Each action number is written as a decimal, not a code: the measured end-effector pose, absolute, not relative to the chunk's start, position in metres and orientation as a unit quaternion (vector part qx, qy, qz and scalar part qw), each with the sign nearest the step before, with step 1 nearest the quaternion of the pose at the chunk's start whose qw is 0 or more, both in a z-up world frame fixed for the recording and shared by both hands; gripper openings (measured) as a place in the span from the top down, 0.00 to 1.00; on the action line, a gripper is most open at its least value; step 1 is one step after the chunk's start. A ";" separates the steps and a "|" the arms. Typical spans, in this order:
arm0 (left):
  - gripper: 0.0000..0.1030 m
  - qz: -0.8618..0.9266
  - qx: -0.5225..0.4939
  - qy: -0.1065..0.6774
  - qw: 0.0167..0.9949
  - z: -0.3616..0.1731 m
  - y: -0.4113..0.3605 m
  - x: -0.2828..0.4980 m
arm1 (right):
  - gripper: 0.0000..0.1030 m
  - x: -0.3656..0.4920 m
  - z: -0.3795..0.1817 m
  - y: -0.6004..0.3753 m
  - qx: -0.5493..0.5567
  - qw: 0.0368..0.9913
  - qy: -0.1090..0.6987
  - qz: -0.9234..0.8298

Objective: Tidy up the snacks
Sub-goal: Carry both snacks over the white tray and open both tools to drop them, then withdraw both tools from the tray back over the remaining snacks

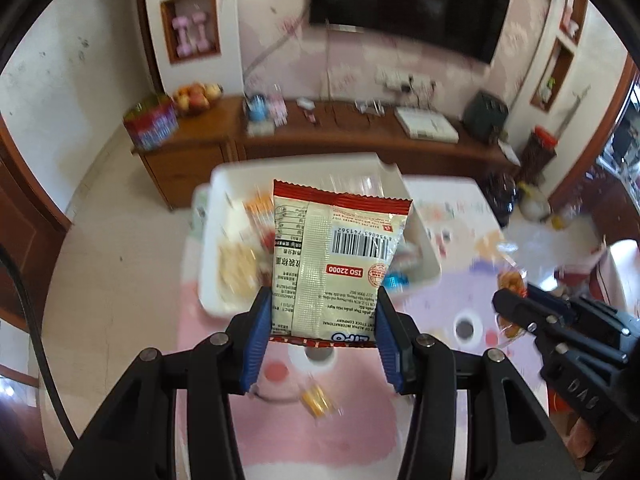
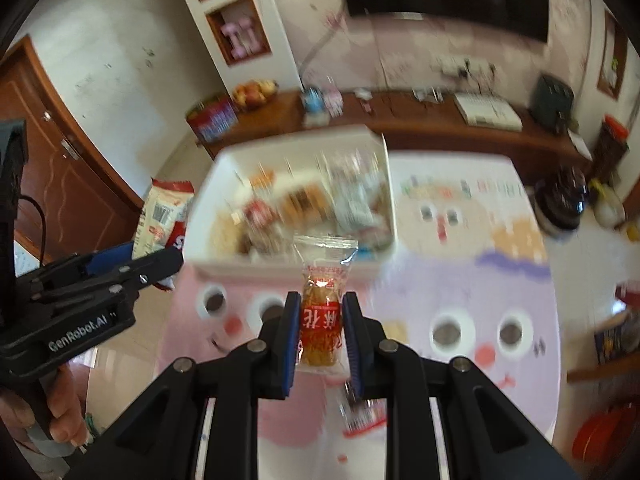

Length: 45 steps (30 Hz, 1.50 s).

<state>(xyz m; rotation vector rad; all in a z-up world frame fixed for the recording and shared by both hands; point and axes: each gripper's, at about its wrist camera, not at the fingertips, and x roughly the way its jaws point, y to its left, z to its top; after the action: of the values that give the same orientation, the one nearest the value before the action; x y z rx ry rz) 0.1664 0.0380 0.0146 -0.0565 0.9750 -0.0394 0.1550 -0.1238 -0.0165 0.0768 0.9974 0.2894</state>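
Pink cartoon-print tablecloth (image 2: 460, 280) below white plastic bin (image 2: 390, 184): left gripper (image 1: 323, 312) clamps cream-and-red foil packet (image 1: 336, 256), right gripper (image 2: 322, 334) clamps clear red-labelled twist-snack wrapper (image 2: 322, 312); slick film may slip short of bin.

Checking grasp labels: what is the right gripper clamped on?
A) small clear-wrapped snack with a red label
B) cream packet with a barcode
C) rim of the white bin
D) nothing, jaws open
A: in the right wrist view the right gripper pinches the clear-wrapped snack between its blue pads.

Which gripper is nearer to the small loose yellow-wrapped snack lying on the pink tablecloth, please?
Left. The left gripper, holding a cream packet, hangs just above the yellow-wrapped snack; the right gripper is off to the side.
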 end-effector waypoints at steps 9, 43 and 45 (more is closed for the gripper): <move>0.54 0.008 -0.032 0.410 0.912 0.076 0.072 0.214 | 0.79 0.214 0.061 -0.106 0.039 0.904 0.402 0.138; 0.15 0.048 -0.039 0.471 0.880 0.008 0.099 0.287 | 0.62 0.290 0.003 -0.077 0.041 0.863 0.485 0.133; 0.15 0.049 -0.036 0.466 0.882 0.011 0.096 0.282 | 0.62 0.286 0.004 -0.079 0.039 0.863 0.485 0.135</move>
<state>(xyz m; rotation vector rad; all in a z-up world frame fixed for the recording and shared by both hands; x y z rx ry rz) 0.2816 0.0964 0.0115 -0.0741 0.9713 0.1015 0.2860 -0.0789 0.0042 0.0814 1.0177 0.2838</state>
